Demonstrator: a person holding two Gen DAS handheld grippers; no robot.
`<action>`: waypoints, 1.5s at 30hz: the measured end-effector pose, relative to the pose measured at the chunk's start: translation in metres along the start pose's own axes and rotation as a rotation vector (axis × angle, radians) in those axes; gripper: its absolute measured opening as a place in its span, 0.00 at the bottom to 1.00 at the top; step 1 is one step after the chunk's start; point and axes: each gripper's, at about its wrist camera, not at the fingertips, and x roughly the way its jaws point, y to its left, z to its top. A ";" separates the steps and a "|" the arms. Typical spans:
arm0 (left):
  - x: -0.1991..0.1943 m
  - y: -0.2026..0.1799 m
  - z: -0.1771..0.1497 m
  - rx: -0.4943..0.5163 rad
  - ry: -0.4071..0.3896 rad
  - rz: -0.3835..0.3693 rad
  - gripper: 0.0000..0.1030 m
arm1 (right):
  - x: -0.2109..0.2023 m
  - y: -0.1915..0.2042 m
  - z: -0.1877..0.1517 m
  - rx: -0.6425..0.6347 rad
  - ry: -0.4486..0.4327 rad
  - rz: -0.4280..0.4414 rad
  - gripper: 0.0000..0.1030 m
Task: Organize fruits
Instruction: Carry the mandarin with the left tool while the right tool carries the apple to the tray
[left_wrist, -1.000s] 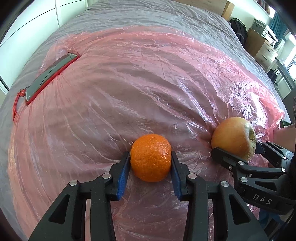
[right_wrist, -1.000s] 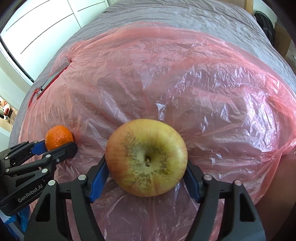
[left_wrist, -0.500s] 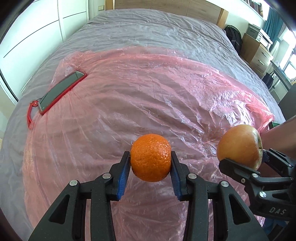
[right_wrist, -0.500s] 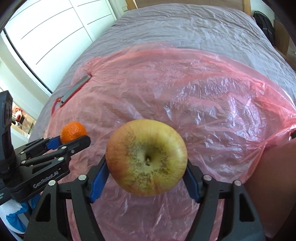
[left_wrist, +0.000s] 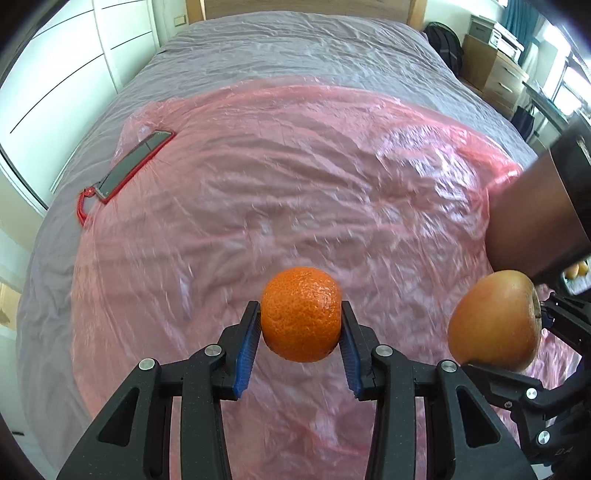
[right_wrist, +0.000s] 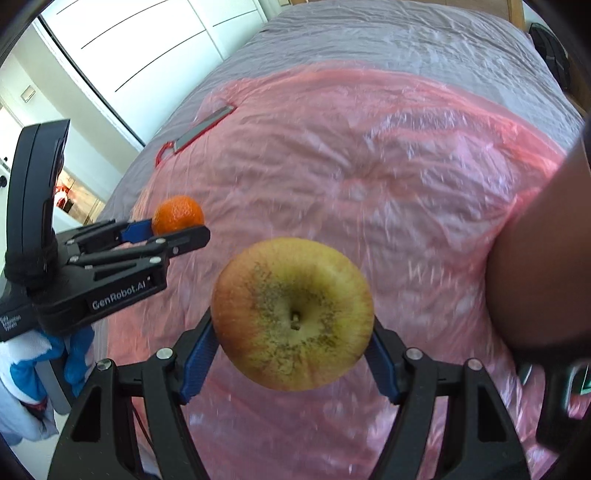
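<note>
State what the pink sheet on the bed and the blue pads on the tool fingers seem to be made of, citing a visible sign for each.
Pink sheet: thin plastic film, glossy; it crinkles and glints. Blue pads: probably rubber or soft plastic, matte with fine ribbing.

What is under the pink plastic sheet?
Through the pink plastic sheet a grey bedcover shows faintly, and it extends past the sheet's edges. Anything beneath that cover is hidden. On the sheet's left edge lies a red-cased phone.
</note>
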 end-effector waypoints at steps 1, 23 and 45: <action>-0.003 -0.003 -0.005 0.003 0.007 -0.004 0.35 | -0.003 0.000 -0.008 0.000 0.010 0.002 0.99; -0.031 -0.173 -0.055 0.337 0.104 -0.175 0.35 | -0.103 -0.097 -0.133 0.238 0.083 -0.129 0.99; -0.051 -0.379 -0.062 0.628 0.122 -0.377 0.35 | -0.220 -0.238 -0.167 0.408 -0.091 -0.271 0.99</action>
